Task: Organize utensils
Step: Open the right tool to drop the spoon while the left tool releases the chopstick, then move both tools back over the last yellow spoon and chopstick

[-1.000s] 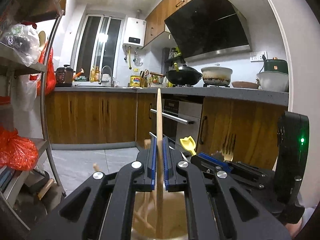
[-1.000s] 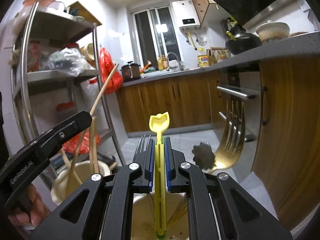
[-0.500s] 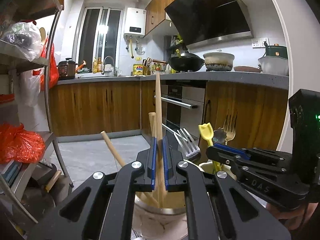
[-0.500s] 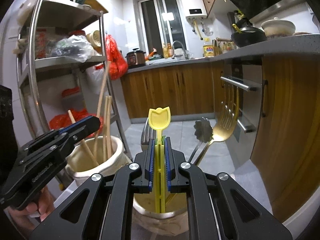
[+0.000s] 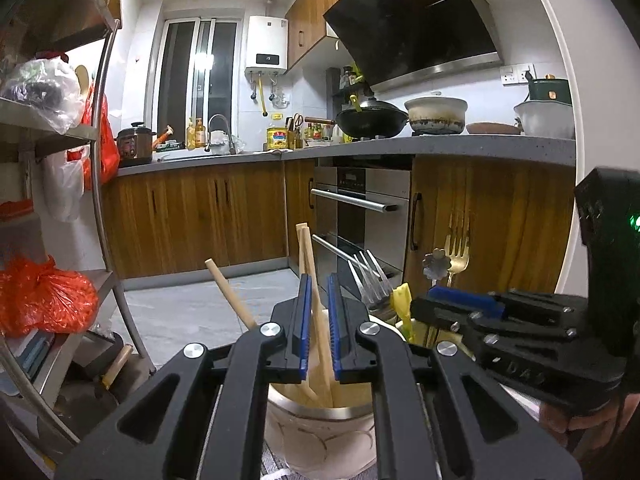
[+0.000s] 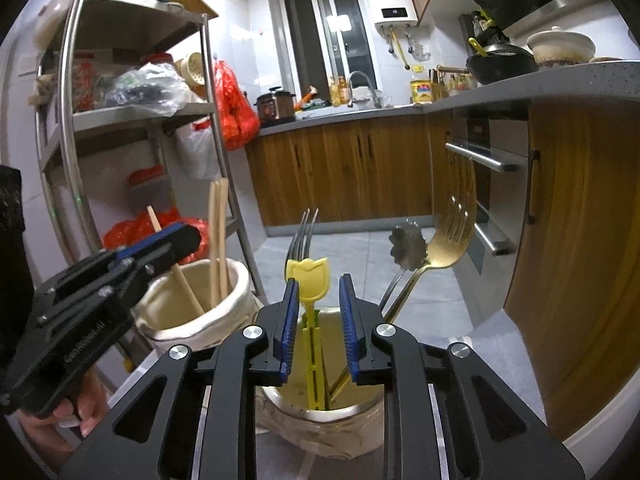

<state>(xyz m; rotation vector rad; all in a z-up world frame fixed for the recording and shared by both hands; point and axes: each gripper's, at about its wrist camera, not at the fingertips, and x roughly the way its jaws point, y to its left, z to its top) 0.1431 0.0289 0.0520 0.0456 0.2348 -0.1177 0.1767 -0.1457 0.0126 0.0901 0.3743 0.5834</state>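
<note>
My left gripper [image 5: 319, 288] is open above a white ceramic holder [image 5: 320, 436]. Wooden chopsticks [image 5: 310, 276] stand in that holder, loose between the blue pads. My right gripper [image 6: 319, 292] is open above a second ceramic holder [image 6: 320, 428]. A yellow tulip-topped utensil [image 6: 307, 276] stands in it, free between the pads. A silver fork [image 6: 302, 236], a gold fork [image 6: 448, 236] and a flower-ended silver utensil [image 6: 408, 248] lean in the same holder. The left gripper [image 6: 160, 246] and the chopstick holder [image 6: 196, 308] show at left in the right wrist view.
A metal shelf rack [image 6: 72, 120] with bags stands at left. Wooden cabinets and an oven [image 5: 360, 216] are ahead and to the right. The right gripper [image 5: 464, 304] lies close beside the left one.
Both grippers have opened and let go: the chopstick has dropped into the left holder and the yellow utensil into the right holder. Both grippers have pulled back and up from the holders.
</note>
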